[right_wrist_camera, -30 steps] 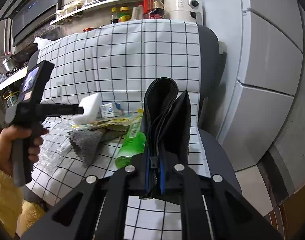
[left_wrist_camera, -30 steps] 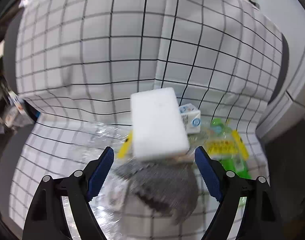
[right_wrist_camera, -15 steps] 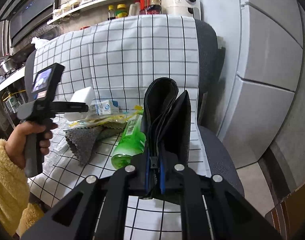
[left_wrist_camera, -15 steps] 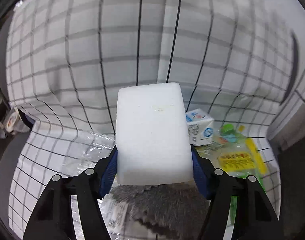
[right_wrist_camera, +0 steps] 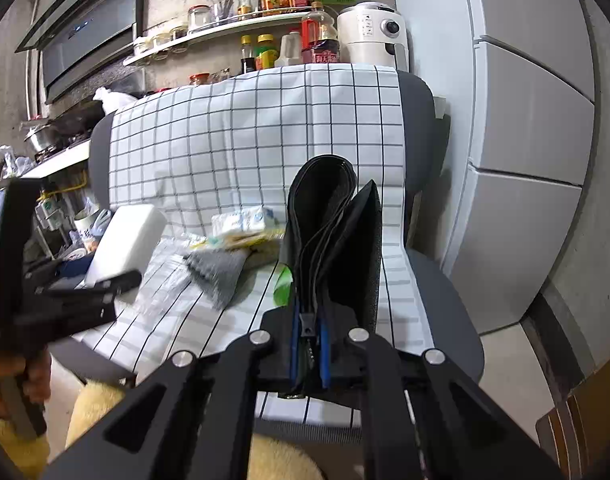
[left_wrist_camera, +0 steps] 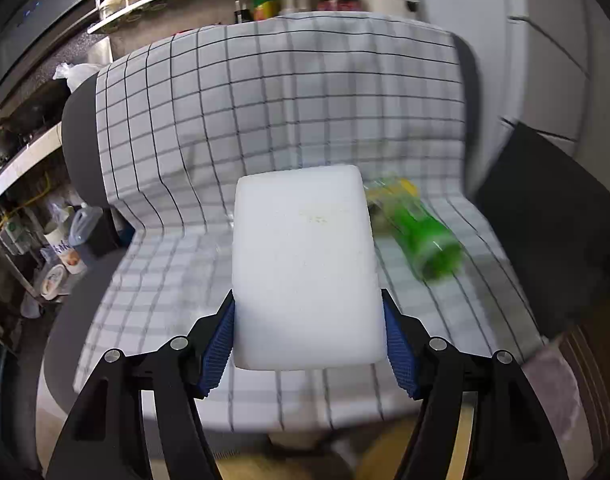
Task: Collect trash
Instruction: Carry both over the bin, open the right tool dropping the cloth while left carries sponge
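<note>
Foam block (left_wrist_camera: 305, 268), white and rectangular, clamped in left jaws; right jaws pinch folded black bag (right_wrist_camera: 333, 240).

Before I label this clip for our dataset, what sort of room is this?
Most likely a home kitchen. A wall shelf of sauce bottles and jars runs beside a dark range hood, a steel pot sits on the counter, and a tall pale-grey refrigerator stands behind the grey chair draped with a checked cloth.

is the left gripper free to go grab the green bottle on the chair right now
Probably not: the left gripper is already shut on the white foam block. The green bottle lies unobstructed, though.
</note>
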{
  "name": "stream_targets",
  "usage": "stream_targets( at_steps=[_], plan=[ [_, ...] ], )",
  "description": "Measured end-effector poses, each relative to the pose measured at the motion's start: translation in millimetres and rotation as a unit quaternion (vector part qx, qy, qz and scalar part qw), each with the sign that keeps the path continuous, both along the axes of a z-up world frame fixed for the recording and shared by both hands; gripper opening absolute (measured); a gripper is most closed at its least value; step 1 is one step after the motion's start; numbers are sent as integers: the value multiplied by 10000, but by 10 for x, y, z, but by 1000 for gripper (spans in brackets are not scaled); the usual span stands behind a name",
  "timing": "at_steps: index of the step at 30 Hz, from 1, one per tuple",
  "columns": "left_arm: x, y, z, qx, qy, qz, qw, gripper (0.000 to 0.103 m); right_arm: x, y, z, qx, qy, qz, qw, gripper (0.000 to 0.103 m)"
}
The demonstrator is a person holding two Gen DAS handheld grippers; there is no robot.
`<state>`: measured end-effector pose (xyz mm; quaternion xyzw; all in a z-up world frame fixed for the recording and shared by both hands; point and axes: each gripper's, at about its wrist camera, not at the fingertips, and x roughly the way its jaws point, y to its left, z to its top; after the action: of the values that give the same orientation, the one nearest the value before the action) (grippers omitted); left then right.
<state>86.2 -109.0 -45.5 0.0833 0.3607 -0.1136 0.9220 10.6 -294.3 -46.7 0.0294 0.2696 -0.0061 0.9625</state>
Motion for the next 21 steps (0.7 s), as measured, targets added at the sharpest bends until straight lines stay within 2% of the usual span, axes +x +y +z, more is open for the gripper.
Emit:
stream_targets(
  at_steps=[3,10,15,21],
  plan=[
    [-306,-13,-69,-29,69,-201,9998,67,-192,32,-27,38,69,6,10000,8],
    [-707,-28,-63,-135,58,-466,9988,67,-631,80,-72,97,172,-122,9997,8],
    [-793,-61,-57,-180,116,-576,9981,67,-841,21,-107,207,217,-240,9993,8],
    [-780,-193,-98,-258,213,-791,9963,68,-897,-135,-136,244,265,-389,9986,8]
  ],
)
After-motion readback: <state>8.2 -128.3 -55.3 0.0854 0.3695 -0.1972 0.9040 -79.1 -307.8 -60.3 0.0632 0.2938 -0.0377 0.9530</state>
